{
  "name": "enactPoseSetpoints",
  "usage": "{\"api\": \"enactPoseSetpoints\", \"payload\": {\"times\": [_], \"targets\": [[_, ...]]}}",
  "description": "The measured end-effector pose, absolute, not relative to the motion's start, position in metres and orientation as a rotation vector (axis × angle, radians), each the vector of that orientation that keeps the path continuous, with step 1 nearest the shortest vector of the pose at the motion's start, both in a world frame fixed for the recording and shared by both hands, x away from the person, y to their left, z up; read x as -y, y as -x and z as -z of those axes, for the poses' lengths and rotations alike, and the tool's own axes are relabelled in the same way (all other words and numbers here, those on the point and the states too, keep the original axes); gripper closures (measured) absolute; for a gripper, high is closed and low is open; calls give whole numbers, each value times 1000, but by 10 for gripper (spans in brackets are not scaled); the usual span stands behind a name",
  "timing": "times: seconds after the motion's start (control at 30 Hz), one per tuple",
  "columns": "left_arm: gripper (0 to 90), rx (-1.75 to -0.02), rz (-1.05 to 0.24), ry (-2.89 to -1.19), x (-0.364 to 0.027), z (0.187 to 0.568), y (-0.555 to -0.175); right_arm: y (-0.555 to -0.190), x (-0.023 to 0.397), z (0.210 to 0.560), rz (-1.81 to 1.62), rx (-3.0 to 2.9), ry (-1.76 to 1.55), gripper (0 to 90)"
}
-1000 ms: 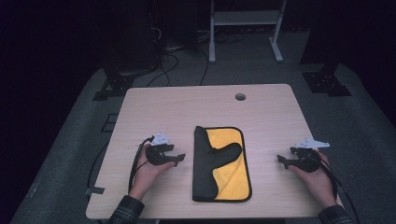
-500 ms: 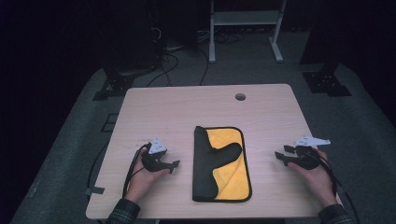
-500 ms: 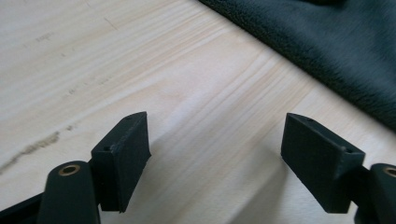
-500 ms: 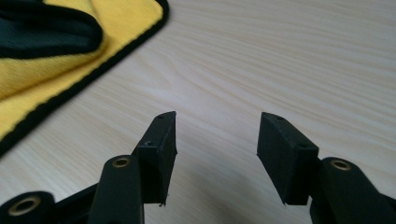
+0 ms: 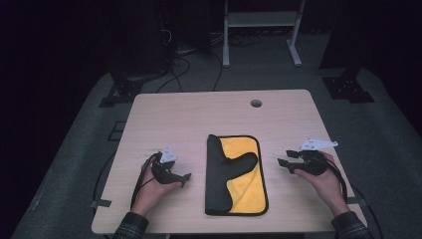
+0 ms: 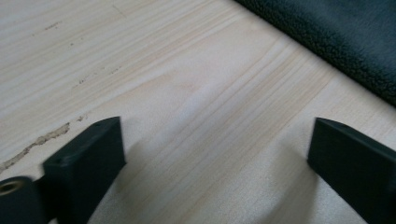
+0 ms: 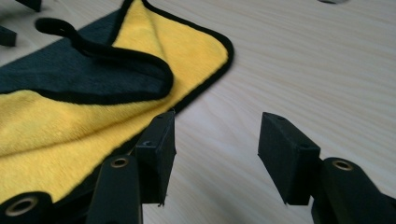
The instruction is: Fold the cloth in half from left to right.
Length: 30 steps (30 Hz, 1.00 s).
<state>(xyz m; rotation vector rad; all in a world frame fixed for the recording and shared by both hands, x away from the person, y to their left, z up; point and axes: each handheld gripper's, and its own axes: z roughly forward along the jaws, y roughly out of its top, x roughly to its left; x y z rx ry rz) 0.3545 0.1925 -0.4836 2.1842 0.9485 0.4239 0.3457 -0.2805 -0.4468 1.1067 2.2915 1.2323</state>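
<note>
— Where do the two tools stand?
— The left hand-held gripper [image 5: 185, 178] sits low over the counter [image 5: 199, 114], its jaws just opened wide, nothing between them. The right hand-held gripper [image 5: 283, 162] hovers partly open, empty too.
— And the cloth?
— The yellow-and-black cloth [image 5: 244, 184] lies folded between them, untouched; a round hole [image 5: 256, 103] sits beyond it. No writing is legible.

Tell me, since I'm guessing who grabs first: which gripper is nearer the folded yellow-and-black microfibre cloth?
Left, narrowly. The left gripper sits just off the folded yellow-and-black microfibre cloth, jaws open over bare wood. The right gripper sits slightly further off its right edge, jaws open, empty.
</note>
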Motion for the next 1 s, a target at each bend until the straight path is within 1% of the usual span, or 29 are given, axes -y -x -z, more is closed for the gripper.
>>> {"api": "enactPoseSetpoints", "payload": {"times": [0.03,0.57,0.7,1.0], "targets": [[0,-953,-421,-2184,-192,484,-355,-347,277,446,-1241,-2299,-1092,454],[0,-955,-419,-2187,-192,484,-355,-359,230,430,-1357,-2377,-951,456],[0,-955,-419,-2187,-192,484,-355,-362,220,430,-1396,-2403,-932,457],[0,-954,-419,-2187,-192,484,-355,-369,183,430,-1439,-2454,-847,451]]}}
